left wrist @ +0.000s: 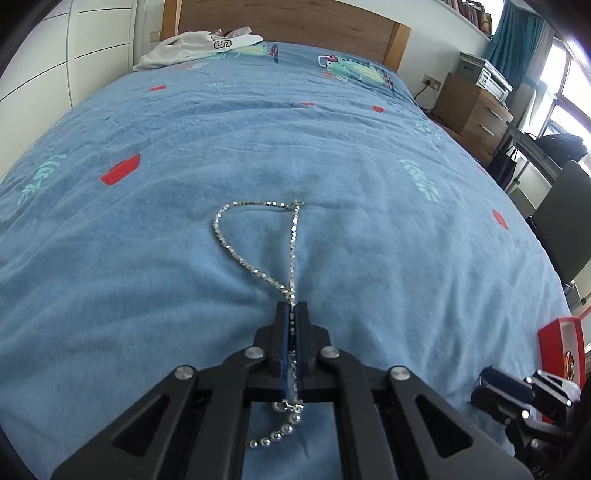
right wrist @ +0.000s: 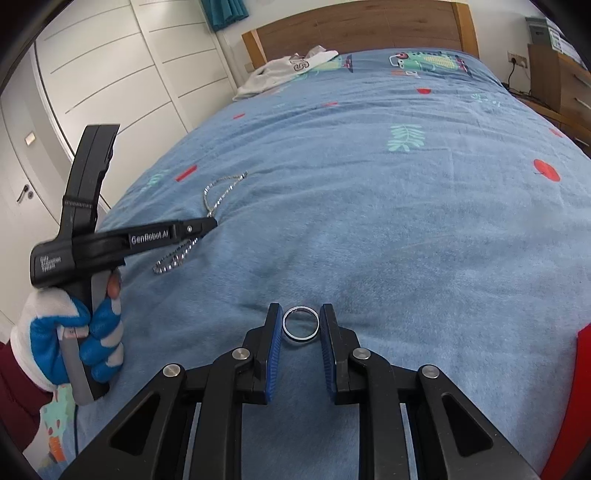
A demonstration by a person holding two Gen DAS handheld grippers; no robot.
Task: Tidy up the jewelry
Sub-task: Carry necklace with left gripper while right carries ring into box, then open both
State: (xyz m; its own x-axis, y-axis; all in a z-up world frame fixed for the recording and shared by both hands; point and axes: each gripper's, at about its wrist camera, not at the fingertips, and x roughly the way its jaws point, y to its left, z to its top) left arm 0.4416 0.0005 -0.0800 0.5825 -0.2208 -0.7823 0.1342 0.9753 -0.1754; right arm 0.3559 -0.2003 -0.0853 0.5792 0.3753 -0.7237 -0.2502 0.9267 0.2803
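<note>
A silver necklace (left wrist: 293, 236) lies in a loop on the blue bedspread (left wrist: 258, 129). My left gripper (left wrist: 292, 306) is shut on its near end, and a beaded tail (left wrist: 280, 432) hangs behind the pads. The right wrist view shows that same left gripper (right wrist: 214, 222) held by a gloved hand (right wrist: 74, 332), with the necklace (right wrist: 225, 190) running past its tip. A silver ring (right wrist: 300, 323) lies flat on the bedspread between the blue pads of my right gripper (right wrist: 301, 321), which touch its two sides. My right gripper (left wrist: 517, 391) shows at the lower right of the left wrist view.
A red jewelry box (left wrist: 561, 343) stands open at the bed's right edge, seen as a red patch (right wrist: 583, 387) beside my right gripper. A pale garment (left wrist: 195, 48) lies by the wooden headboard (left wrist: 295, 22). White wardrobe doors (right wrist: 110, 74) stand on the left, wooden drawers (left wrist: 476, 114) on the right.
</note>
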